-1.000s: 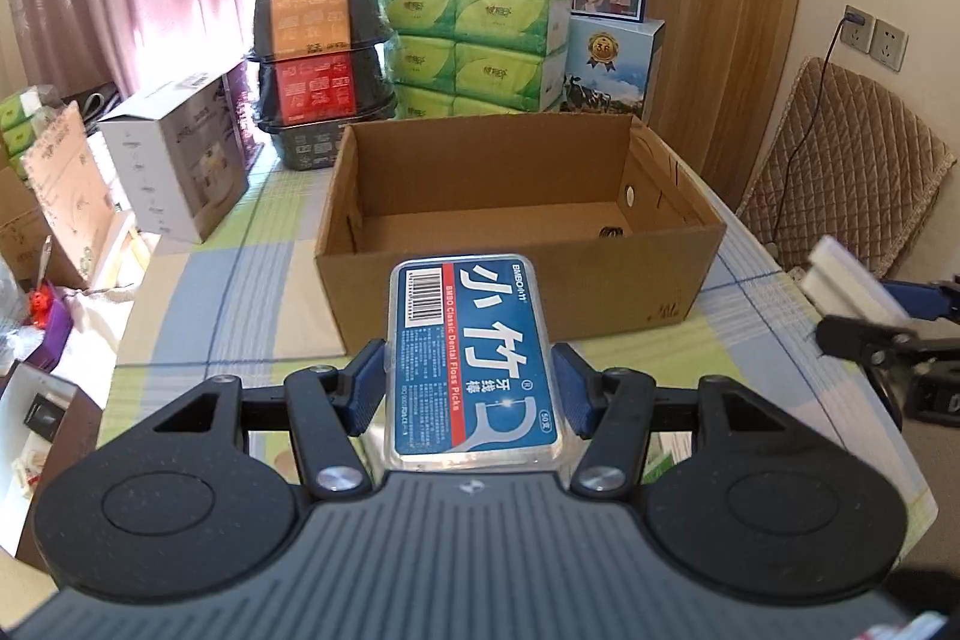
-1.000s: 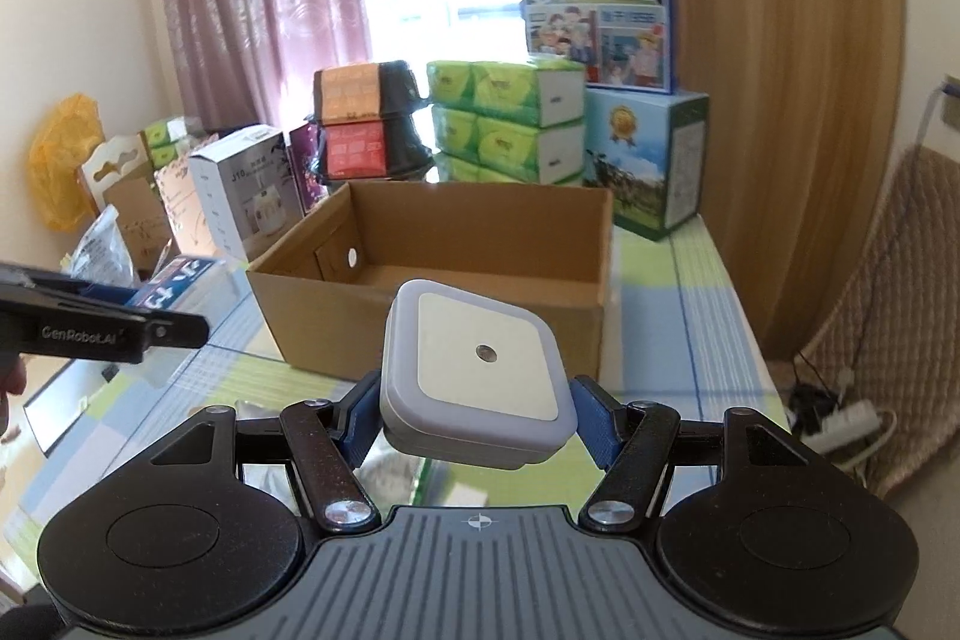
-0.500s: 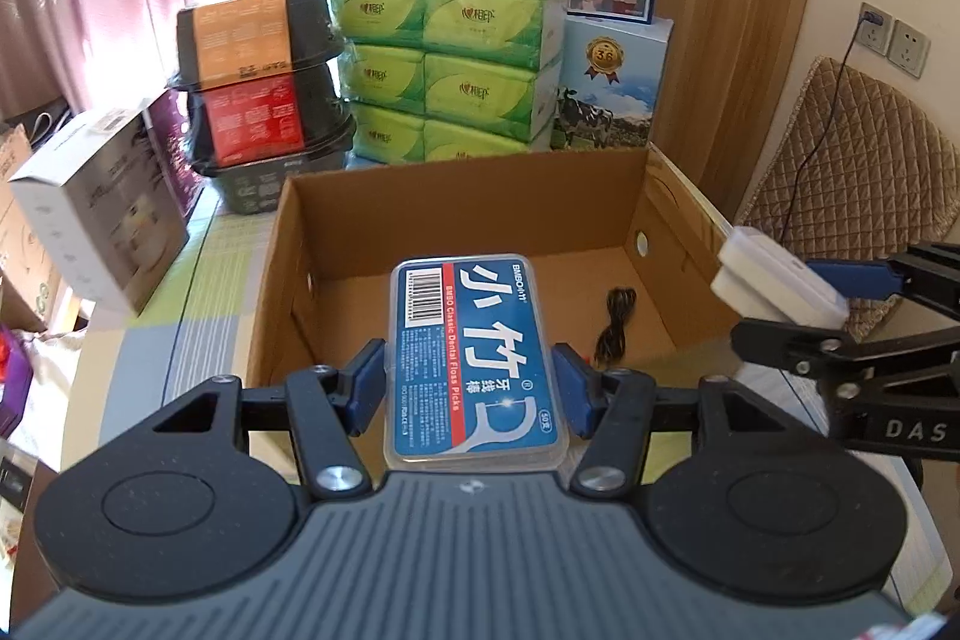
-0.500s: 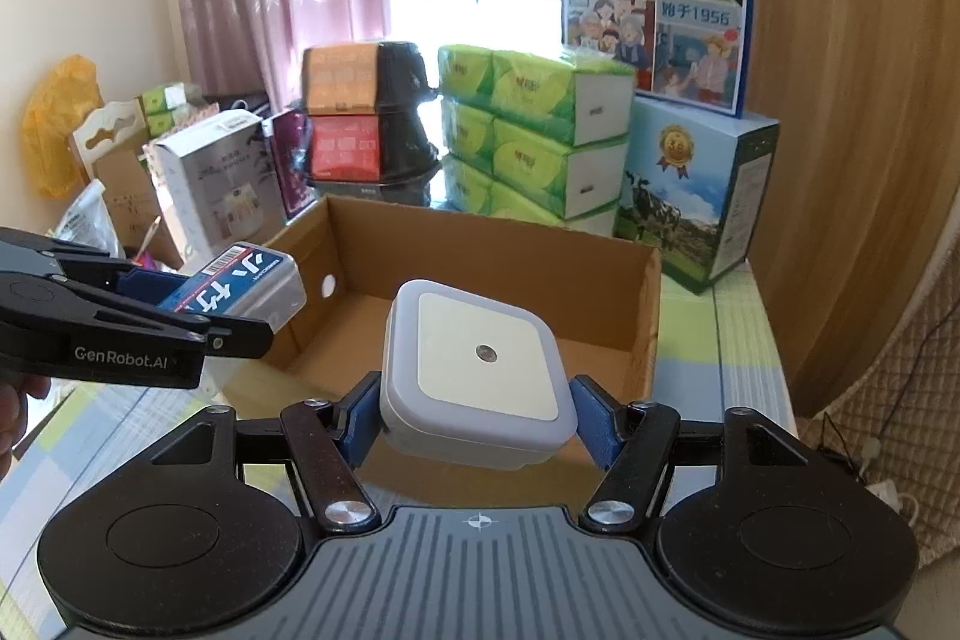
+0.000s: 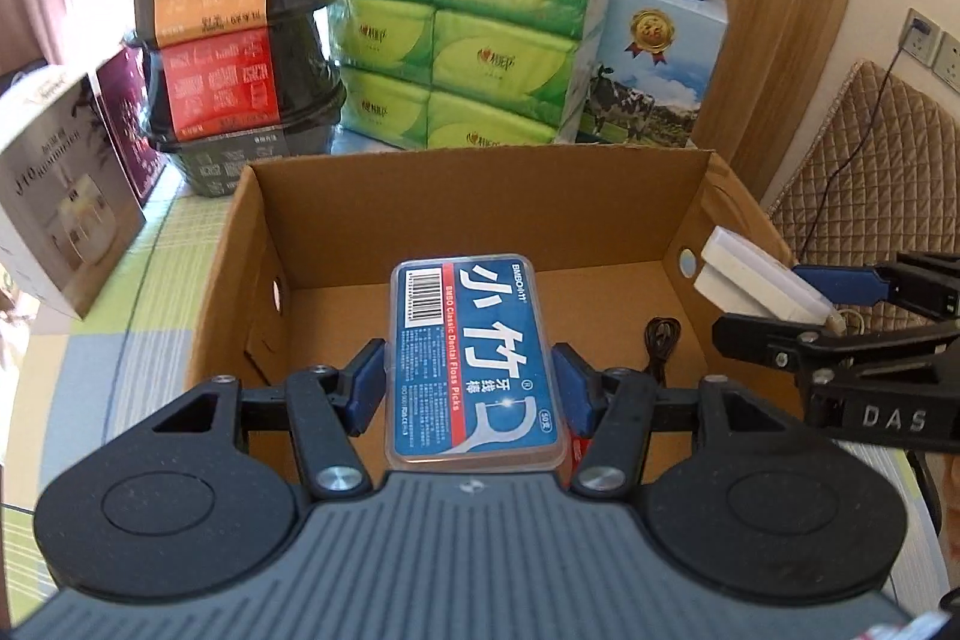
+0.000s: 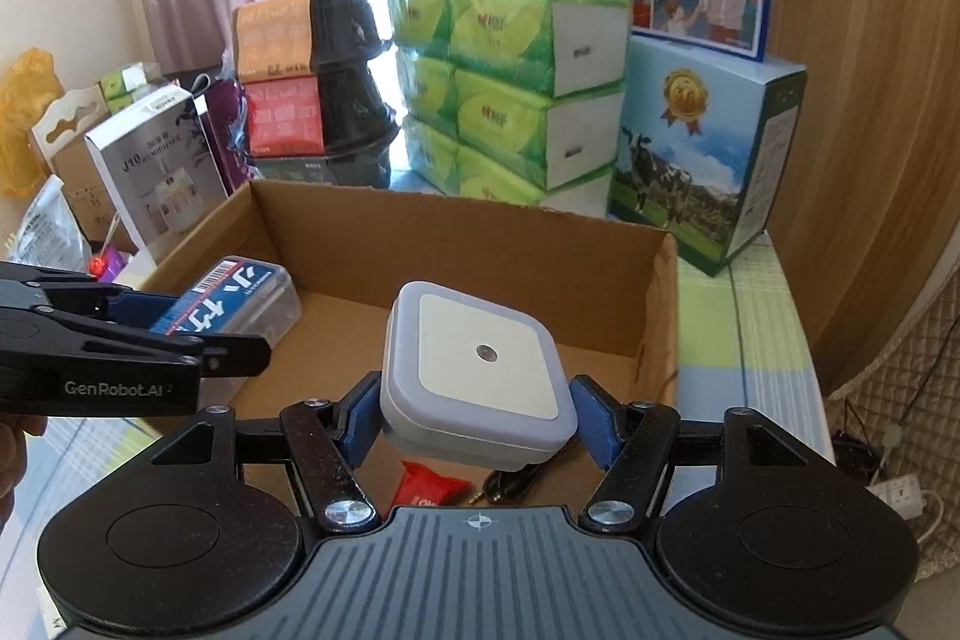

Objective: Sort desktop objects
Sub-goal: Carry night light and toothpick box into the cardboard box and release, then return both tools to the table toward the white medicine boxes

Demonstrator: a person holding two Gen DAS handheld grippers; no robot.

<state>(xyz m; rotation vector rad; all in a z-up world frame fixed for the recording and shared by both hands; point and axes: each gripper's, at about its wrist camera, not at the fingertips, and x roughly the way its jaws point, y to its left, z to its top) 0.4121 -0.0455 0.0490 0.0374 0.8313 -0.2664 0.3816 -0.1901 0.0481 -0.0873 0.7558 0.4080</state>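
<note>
While both grippers are hanging over the open cardboard box (image 5: 474, 220), each is carrying sth. Left gripper (image 5: 468, 385) is pinching a clear floss pick case (image 5: 474, 361) w/ a blue label, blue pads pressing its long sides; case is lying flat, label up, above the box's interior. From the right wrist cam it's showing at left, over the box's left wall. Right gripper (image 6: 477, 415) is clamping a white square night light (image 6: 477, 370) between its blue pads, face w/ the small round sensor turned up, tilted a bit, also hovering over the box interior. From the left wrist cam the light is sitting edge-on over the box's right wall near the round handle hole.

Inside the box, on the floor: a black cable (image 5: 660, 334) toward the right side and a small red packet (image 6: 429, 484) just beside it, partly hidden under the night light. Behind the box, green tissue packs (image 5: 468, 34), stacked black bowls w/ orange & red labels (image 5: 234, 40), and a milk carton box (image 6: 702, 166) are standing on the checked tablecloth (image 6: 762, 340).
</note>
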